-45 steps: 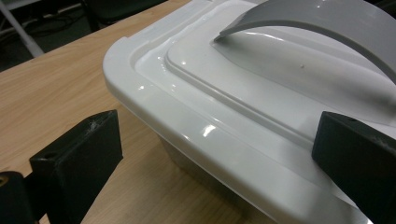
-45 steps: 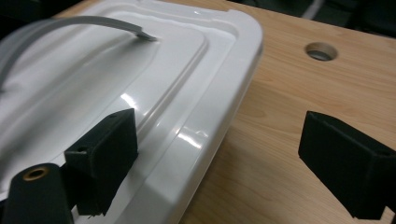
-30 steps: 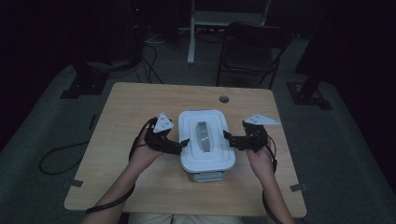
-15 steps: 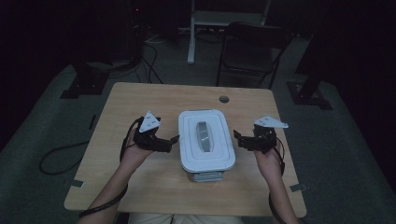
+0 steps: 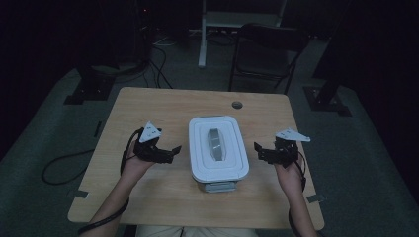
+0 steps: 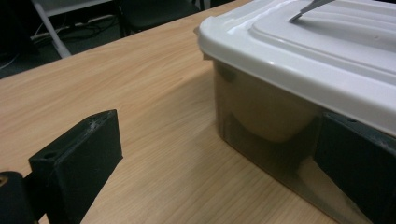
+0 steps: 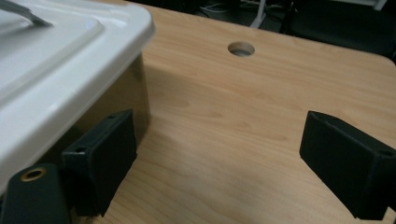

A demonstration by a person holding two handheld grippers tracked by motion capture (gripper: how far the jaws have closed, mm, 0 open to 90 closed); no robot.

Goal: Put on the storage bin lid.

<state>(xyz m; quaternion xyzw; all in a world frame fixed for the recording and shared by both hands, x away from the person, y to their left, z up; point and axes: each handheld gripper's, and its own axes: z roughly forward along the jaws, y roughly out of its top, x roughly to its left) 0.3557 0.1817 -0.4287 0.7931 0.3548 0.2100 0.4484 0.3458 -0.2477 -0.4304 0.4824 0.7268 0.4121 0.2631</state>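
High view: lidded plastic box [image 5: 218, 148] mid-desk [image 5: 148, 106], slightly toward the near edge, flanked by left tongs [image 5: 173, 150] and right tongs [image 5: 258, 149], both spread wide, clear of it. Rigid, smooth, probably slippery; likely light, pale contents dim behind smoky walls. Best gripped under the white lid [image 6: 299, 42] rim on both long sides, or by the grey handle [image 5: 215, 143]. No readable labels or brands.

Lidded box [image 5: 218, 148] blocks table [image 5: 148, 106] centre; bare wood open either side, front and back. Left gripper [image 5: 168, 154] and right gripper [image 5: 260, 152] flank it, apart.
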